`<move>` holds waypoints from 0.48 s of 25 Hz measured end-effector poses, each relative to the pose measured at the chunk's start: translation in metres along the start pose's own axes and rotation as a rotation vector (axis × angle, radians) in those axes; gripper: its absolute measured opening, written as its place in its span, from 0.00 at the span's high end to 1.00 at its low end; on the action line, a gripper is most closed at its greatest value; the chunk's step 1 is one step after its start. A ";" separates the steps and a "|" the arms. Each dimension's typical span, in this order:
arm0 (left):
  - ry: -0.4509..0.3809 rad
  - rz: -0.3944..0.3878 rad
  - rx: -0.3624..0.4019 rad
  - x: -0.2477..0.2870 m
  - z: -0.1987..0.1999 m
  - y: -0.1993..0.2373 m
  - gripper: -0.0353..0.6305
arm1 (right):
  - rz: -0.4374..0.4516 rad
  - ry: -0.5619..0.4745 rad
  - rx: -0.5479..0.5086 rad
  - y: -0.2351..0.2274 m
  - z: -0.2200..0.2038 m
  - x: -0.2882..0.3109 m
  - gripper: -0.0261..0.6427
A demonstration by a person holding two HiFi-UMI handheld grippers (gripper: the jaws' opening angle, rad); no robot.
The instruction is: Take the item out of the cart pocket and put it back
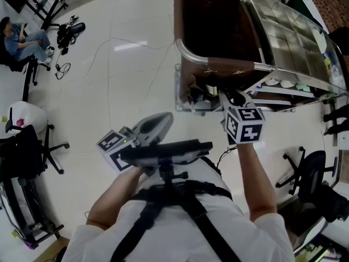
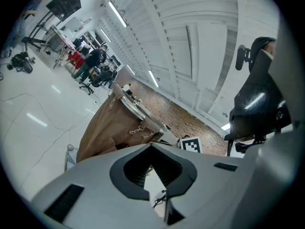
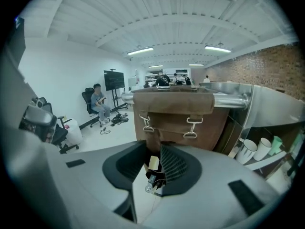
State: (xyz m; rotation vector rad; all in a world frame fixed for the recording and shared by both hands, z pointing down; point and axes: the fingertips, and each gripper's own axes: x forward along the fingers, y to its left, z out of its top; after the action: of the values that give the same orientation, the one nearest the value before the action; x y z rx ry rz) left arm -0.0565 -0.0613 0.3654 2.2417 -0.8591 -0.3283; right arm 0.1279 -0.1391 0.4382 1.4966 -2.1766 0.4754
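A brown fabric bag point(image 1: 215, 29) hangs at the end of a steel cart point(image 1: 289, 34). Its flap pocket point(image 3: 172, 124), with two metal clasps, faces me. My right gripper point(image 1: 227, 99) is just in front of that pocket, pointing down and towards it. In the right gripper view its jaws point(image 3: 154, 162) are shut on a small item point(image 3: 153, 171) with a cream top, a dark body and a silvery end. My left gripper point(image 1: 165, 119) stays close to my chest, well back from the cart. Its jaws point(image 2: 151, 149) meet at the tips with nothing between them.
White cups point(image 3: 248, 149) stand on a lower cart shelf to the right of the bag. Office chairs point(image 1: 32, 146) point(image 1: 305, 171) stand on either side of me. A person point(image 1: 24, 40) sits at the far left near cables on the white floor point(image 1: 125, 64).
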 end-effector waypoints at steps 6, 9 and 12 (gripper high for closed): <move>0.007 -0.005 -0.008 0.012 0.001 0.005 0.96 | -0.012 -0.028 0.001 -0.005 0.012 -0.010 0.96; 0.007 -0.002 -0.010 0.015 0.002 0.008 0.96 | -0.005 -0.033 0.004 -0.005 0.015 -0.014 0.96; 0.010 -0.003 -0.011 0.017 0.002 0.008 0.96 | 0.018 -0.046 0.002 -0.002 0.018 -0.019 0.96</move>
State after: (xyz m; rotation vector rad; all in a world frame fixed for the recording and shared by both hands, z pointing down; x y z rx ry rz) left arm -0.0483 -0.0780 0.3697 2.2324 -0.8471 -0.3222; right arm 0.1326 -0.1343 0.4124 1.5038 -2.2274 0.4532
